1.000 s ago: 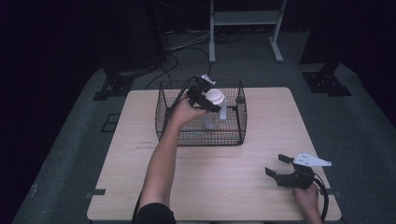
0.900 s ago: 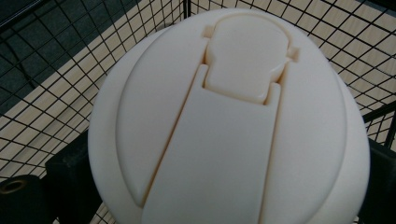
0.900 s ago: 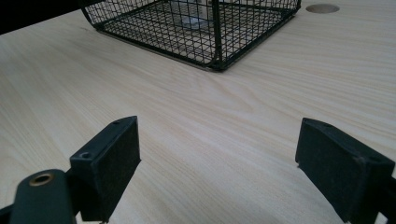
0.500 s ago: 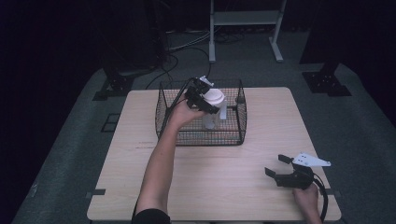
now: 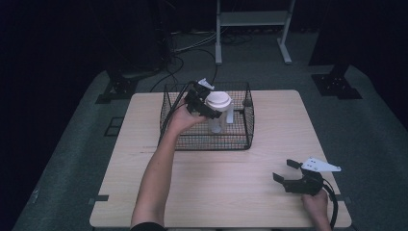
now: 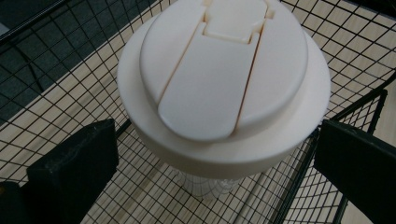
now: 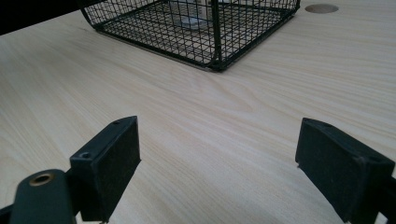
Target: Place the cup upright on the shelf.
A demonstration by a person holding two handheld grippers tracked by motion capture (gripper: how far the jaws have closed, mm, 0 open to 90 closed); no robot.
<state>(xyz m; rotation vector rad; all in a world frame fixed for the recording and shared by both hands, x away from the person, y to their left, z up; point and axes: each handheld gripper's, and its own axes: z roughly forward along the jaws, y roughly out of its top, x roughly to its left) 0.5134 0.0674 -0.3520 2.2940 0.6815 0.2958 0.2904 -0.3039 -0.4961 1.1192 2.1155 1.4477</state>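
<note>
Dark floor and cables surround your pale wooden table. At upper centre of the high view, your left gripper hangs over the black wire basket, its jaws spread either side of the clear cup's white lid without touching it; the cup stands inside the basket. At lower right, your right gripper rests with jaws spread, holding nothing.

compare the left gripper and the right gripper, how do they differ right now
The left gripper is raised over the wire basket, its jaws either side of the white-lidded cup; the right gripper sits low near the table's front edge with nothing between its jaws. Both are black and open.
</note>
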